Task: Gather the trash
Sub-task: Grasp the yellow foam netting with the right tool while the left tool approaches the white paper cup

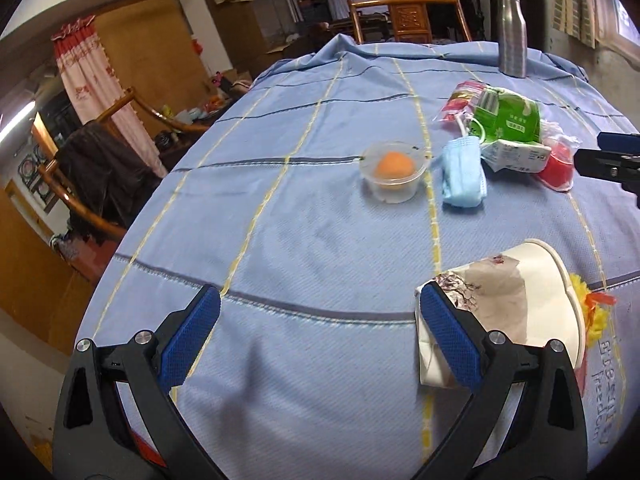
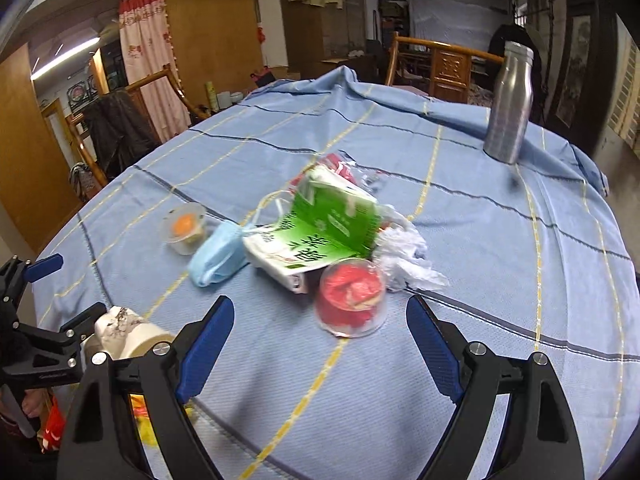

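Observation:
Trash lies on the blue tablecloth (image 1: 300, 216): a clear cup with an orange lump (image 1: 394, 176) (image 2: 185, 229), a blue face mask (image 1: 464, 176) (image 2: 218, 256), a green and white carton (image 1: 510, 128) (image 2: 320, 232), a clear cup with red stuffing (image 2: 352, 296) (image 1: 556, 168), crumpled clear plastic (image 2: 408, 256) and a red wrapper (image 1: 464, 96). A paper cup (image 1: 516, 304) (image 2: 128, 336) lies on its side by my left gripper's right finger. My left gripper (image 1: 320, 312) is open and empty. My right gripper (image 2: 320, 320) is open, just short of the red cup.
A steel bottle (image 1: 511, 32) (image 2: 510, 104) stands at the table's far right. Wooden chairs (image 1: 408, 16) stand around the table. A yellow and red item (image 1: 596, 312) lies at the near edge beside the paper cup.

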### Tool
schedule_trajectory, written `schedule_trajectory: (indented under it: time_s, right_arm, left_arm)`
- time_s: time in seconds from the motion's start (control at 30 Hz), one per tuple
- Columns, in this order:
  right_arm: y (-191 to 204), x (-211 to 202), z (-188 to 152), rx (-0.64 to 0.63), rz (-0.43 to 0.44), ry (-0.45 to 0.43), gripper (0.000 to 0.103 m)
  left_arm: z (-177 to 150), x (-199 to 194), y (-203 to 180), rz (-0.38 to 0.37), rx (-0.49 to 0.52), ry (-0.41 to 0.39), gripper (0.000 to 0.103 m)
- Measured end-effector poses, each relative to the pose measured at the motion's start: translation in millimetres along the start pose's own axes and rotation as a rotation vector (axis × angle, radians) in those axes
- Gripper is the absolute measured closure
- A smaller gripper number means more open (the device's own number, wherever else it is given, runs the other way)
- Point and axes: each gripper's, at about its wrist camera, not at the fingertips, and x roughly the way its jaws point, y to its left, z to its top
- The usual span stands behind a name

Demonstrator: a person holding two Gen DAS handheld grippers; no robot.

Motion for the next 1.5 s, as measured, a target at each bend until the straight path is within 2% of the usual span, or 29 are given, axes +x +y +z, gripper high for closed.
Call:
schedule_trajectory:
  time_s: [0.27,0.5,0.63,0.7,0.83,0.97,1.1,1.2,1.33,1.5]
  right_arm:
    - [-12.9,12.1,-7.0,0.053,0.035,0.027,0.016]
    - [-11.1,12.8,-9.2,0.047,0.045,0.036,0.015]
    - [-9.9,11.2,-9.5,0.039,0.039,0.028,0.012]
    - [-10.5,9.9,-10.3,0.045,0.04,0.024,0.012]
    - [-13.9,9.7,-10.8,0.057,0.041,0.024,0.012]
    - [-15.4,10.0,-10.7,0.06,0.043,0.023,0.012]
    - [-14.7,10.0,-10.9,0.059,0.059,0.028,0.012]
    - [-3.0,6.4,-14.5,0.017,0.171,0.043,0.012]
    - [31.2,5.1,-21.9,-0.113,0.303,0.085,0.012]
    - [78.7,10.5,-26.5,-0.252,0.34,0.128,0.012]
  left_arm:
    - [9.5,-5.1,-7.0,-0.011,0.012,-0.015,0.007]
    - [13.1,-10.8,-14.6,-0.163,0.001,0.021,0.007]
    - [5.0,-7.7,-31.8,-0.218,0.044,0.056,0.007]
    - [1.3,-11.4,-36.3,-0.19,0.054,0.02,0.006]
    - [2.0,-10.5,-35.6,-0.164,0.06,0.02,0.007]
    - [1.8,-4.0,-34.5,-0.066,0.085,0.012,0.006]
    - [1.7,1.6,-20.9,-0.054,0.058,0.016,0.006]
    - [1.8,5.9,-6.6,0.033,0.042,0.013,0.006]
    - [0.5,10.1,14.1,0.073,-0.001,0.03,0.006]
    - [-1.0,9.5,23.5,0.064,-0.031,0.031,0.006]
